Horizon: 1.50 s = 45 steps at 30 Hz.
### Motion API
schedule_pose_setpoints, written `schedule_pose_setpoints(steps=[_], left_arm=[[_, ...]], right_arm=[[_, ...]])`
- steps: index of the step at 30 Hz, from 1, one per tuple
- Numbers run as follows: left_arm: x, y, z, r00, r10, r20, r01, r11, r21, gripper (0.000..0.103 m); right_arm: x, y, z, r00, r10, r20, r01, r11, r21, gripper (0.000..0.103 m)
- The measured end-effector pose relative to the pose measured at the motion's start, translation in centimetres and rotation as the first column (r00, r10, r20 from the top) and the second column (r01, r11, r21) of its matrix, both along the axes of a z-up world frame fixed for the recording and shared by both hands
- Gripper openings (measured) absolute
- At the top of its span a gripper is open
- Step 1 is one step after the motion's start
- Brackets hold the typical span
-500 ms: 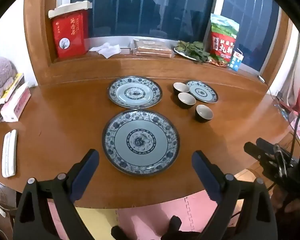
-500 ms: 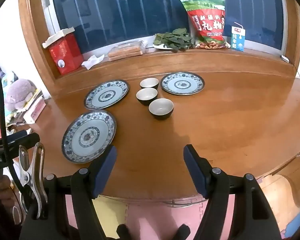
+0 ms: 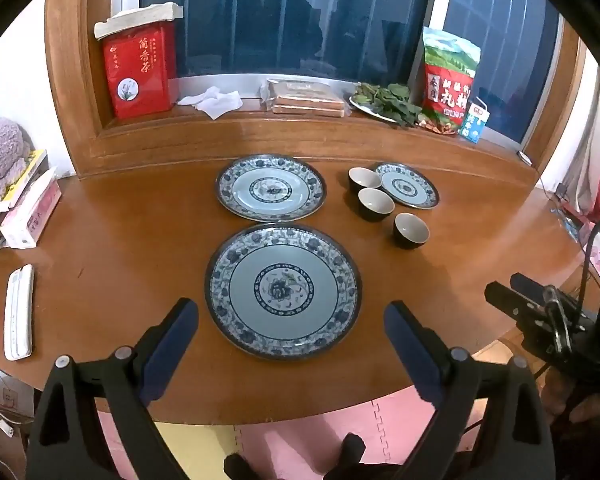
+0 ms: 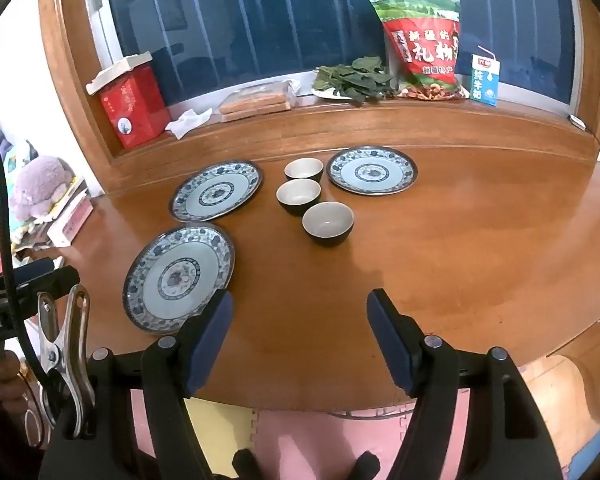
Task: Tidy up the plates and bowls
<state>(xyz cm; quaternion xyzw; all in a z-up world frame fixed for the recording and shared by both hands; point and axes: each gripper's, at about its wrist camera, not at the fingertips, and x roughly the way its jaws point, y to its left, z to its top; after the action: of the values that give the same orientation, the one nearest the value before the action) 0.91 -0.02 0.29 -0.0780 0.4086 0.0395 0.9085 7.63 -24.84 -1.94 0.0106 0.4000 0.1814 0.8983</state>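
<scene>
Blue-patterned big plate [image 3: 283,291] lies at twelve o'clock between the left gripper's [image 3: 291,334] spread, empty jaws; the right gripper [image 4: 300,330], equally spread, sees it at ten.

A glossy brown wooden tabletop [image 3: 100,248] with a curved front edge meets a raised wooden window sill [image 3: 300,128]. Above the sill a wide window [image 3: 292,20] with pale metal frames shows only darkness outside. White walls [image 3: 32,52] flank the wooden window surround [image 3: 66,80]. Below the tabletop edge the floor is covered with interlocking foam mats [image 3: 300,432], pink and yellow. Soft indoor light reflects off the wood.
</scene>
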Motion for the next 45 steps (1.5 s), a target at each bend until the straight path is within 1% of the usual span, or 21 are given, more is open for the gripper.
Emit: schedule_pose_setpoints(steps=[6,20,22,24,31,45], left_arm=[[0.4,0.4,0.0,1.000,0.009,-0.004,-0.009,1.000,-0.014,0.097],[0.4,0.5,-0.2,1.000,0.009,-0.002,-0.009,1.000,-0.019,0.097],[0.3,0.4,-0.1,1.000,0.012,0.001,-0.012,1.000,-0.008,0.097],[0.2,0.2,0.2,1.000,0.017,0.011,-0.017,1.000,0.020,0.097],[-0.1,-0.8,0.8,0.999,-0.006,0.036,0.003,0.996,0.087,0.097],[-0.3,-1.3,0.5,0.999,-0.017,0.035,0.014,0.996,0.086,0.097]], right_arm=[[0.4,-0.4,0.0,1.000,-0.001,0.001,0.001,1.000,0.008,0.072],[0.6,-0.2,0.1,1.000,0.007,0.000,-0.007,1.000,0.013,0.072],[0.6,0.0,0.3,1.000,0.015,0.006,-0.015,1.000,0.021,0.072],[0.5,0.1,0.5,1.000,0.024,0.011,-0.024,0.999,0.024,0.072],[0.3,0.5,0.8,0.999,0.045,0.022,-0.046,0.999,0.018,0.072],[0.0,-0.1,0.4,0.999,0.036,0.008,-0.036,0.999,0.020,0.072]])
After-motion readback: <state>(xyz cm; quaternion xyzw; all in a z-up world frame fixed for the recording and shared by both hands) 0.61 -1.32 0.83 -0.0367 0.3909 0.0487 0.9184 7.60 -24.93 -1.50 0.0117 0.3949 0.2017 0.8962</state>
